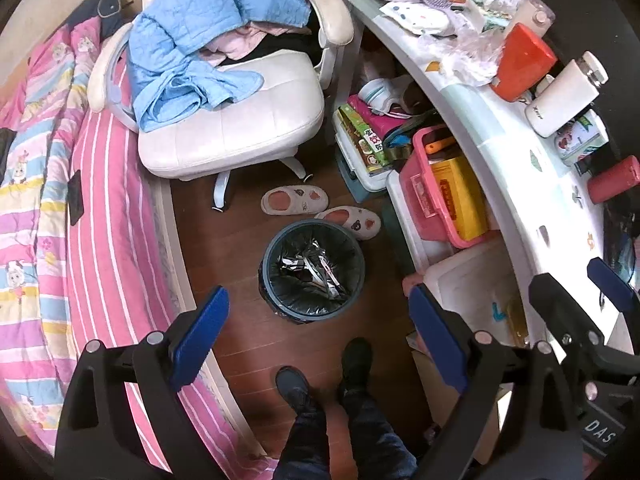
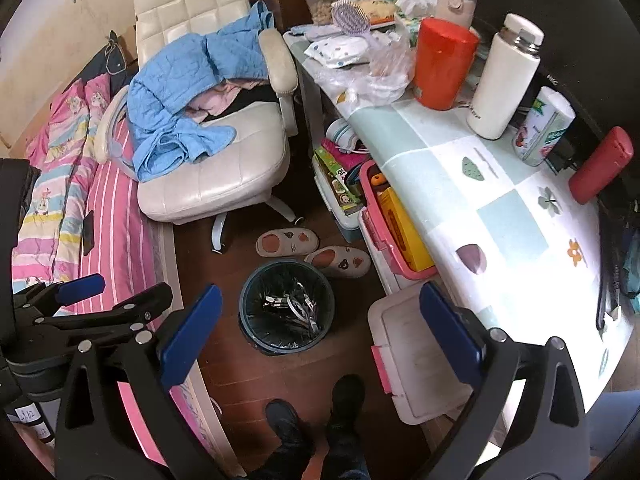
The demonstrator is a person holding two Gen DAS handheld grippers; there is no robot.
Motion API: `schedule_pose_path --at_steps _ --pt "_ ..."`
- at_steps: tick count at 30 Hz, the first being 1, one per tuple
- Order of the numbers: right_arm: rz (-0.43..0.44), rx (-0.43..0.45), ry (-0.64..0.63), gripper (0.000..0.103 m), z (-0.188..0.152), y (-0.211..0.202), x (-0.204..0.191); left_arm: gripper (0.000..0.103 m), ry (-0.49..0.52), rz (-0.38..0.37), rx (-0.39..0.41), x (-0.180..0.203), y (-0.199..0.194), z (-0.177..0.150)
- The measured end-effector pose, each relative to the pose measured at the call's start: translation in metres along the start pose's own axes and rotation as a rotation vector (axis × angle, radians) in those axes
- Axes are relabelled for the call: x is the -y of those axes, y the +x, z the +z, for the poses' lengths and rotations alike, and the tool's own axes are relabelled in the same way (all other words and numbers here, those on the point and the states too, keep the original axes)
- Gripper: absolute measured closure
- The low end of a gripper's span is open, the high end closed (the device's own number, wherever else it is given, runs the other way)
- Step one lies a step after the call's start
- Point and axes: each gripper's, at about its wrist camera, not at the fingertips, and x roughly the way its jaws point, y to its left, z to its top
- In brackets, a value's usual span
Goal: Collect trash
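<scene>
A dark round trash bin (image 1: 269, 254) (image 2: 245, 304) with a black liner stands on the wooden floor, and crumpled wrappers (image 1: 316, 268) (image 2: 294, 306) lie inside it. My left gripper (image 1: 318, 294) hangs high above the bin, open, with nothing between its blue pads (image 1: 200, 332). My right gripper (image 2: 320, 292) hangs beside it, also open and empty. Each gripper shows in the other's view: the right gripper (image 1: 568, 276) and the left gripper (image 2: 124, 286). A crumpled clear plastic bag (image 1: 468, 56) (image 2: 376, 72) lies on the desk (image 2: 500, 208).
A white chair (image 1: 240, 128) with a blue jacket (image 1: 188, 40) stands behind the bin, and a pink striped bed (image 1: 100, 200) is on the left. Two slippers (image 1: 320, 208), storage boxes (image 1: 432, 196), an orange canister (image 2: 444, 60) and a white bottle (image 2: 504, 76) are nearby. A person's feet (image 1: 324, 376) stand below.
</scene>
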Motion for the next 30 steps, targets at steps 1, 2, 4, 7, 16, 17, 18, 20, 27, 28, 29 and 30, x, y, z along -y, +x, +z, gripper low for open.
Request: schedule_pose_path --at_steps 1,2,4,7,16,17,18,20,27,28,29,30 --pt "-0.001 0.003 0.001 0.005 0.000 -0.003 0.000 0.014 0.004 0.000 0.003 0.002 -0.004 0.000" --pt "-0.003 0.007 0.004 0.005 0.000 -0.006 0.001 0.014 0.006 0.000 0.004 0.004 -0.007 0.000" --pt "-0.007 0.016 0.012 0.005 0.000 -0.015 0.004 0.014 0.014 0.000 0.009 0.008 -0.016 -0.001" --pt "-0.011 0.029 0.031 0.005 -0.002 -0.025 0.011 0.014 0.029 0.002 0.020 0.015 -0.025 0.000" --pt "-0.024 0.063 0.079 0.005 -0.005 -0.052 0.028 0.014 0.070 0.001 0.045 0.036 -0.048 0.000" --pt "-0.026 0.067 0.083 0.005 -0.005 -0.054 0.030 0.014 0.075 0.002 0.049 0.039 -0.051 0.000" --pt "-0.029 0.072 0.088 0.005 -0.005 -0.057 0.032 0.014 0.079 0.000 0.052 0.041 -0.052 0.000" --pt "-0.035 0.080 0.097 0.005 -0.007 -0.063 0.038 0.014 0.094 -0.001 0.055 0.048 -0.055 0.001" --pt "-0.066 0.102 0.148 0.005 -0.015 -0.077 0.065 0.013 0.157 -0.015 0.068 0.078 -0.063 0.001" --pt "-0.072 0.106 0.159 0.005 -0.017 -0.080 0.070 0.013 0.167 -0.016 0.070 0.083 -0.064 0.001" --pt "-0.077 0.109 0.167 0.005 -0.018 -0.081 0.073 0.012 0.173 -0.017 0.071 0.086 -0.064 0.001" --pt "-0.080 0.111 0.174 0.005 -0.019 -0.083 0.076 0.012 0.184 -0.020 0.073 0.091 -0.066 0.001"
